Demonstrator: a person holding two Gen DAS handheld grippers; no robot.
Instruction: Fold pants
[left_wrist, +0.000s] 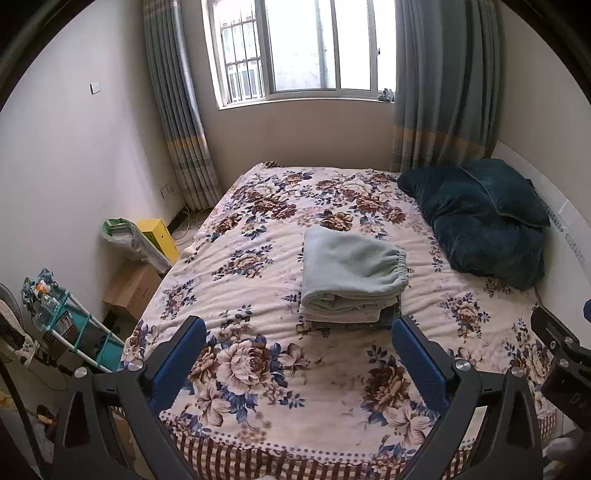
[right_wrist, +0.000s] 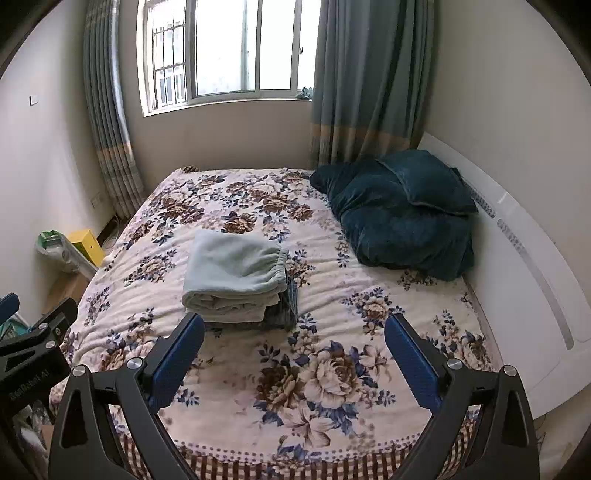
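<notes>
— Pale green, those pants (left_wrist: 351, 273)?

— Yes, folded into a thick stack near the middle of the floral bedspread (left_wrist: 258, 369), elastic waistband to the right. Something darker, blue-grey, lies under them.

— Where is the left gripper (left_wrist: 299, 360)?

— Held above the near end of the bed, pointing toward the window (left_wrist: 303, 48). Its blue-padded fingers (left_wrist: 177, 362) are spread wide with nothing between them, clear of the pants.

— And the right gripper (right_wrist: 293, 356)?

— Same pose, beside the left one, fingers wide apart and holding nothing; the stack sits just beyond its left pad (right_wrist: 177, 360).

— Anything else?

— Dark teal pillows (right_wrist: 399, 214) at the far right, against the white headboard (right_wrist: 528, 280).
</notes>
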